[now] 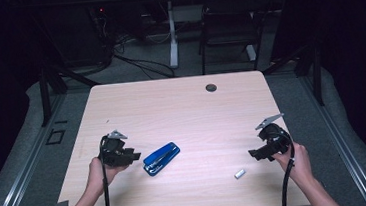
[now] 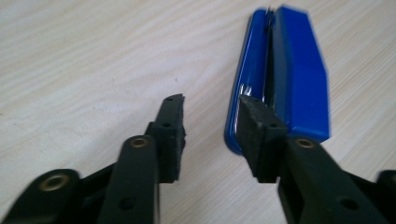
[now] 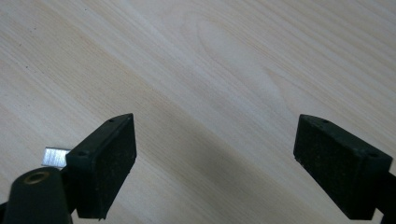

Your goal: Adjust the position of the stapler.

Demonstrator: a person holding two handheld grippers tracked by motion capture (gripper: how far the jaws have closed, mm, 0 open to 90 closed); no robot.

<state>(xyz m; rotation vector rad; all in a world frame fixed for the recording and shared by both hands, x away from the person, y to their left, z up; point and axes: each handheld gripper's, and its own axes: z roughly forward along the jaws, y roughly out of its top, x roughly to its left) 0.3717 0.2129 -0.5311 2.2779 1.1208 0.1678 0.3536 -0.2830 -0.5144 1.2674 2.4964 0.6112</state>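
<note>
Left gripper (image 2: 210, 126) is unclenched, nothing between its jaws; the blue stapler (image 2: 285, 74) lies just ahead, beside one jaw. From above, the right gripper (image 1: 256, 153) gapes wide, staple strip (image 1: 240, 174) just beside it.

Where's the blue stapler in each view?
High view: the blue stapler lies left of centre, beside the left gripper.
Left gripper view: upper right, just beyond the right-hand jaw.
Right gripper view: not in it.
Shared landmark: the pale wood-grain tabletop.
</note>
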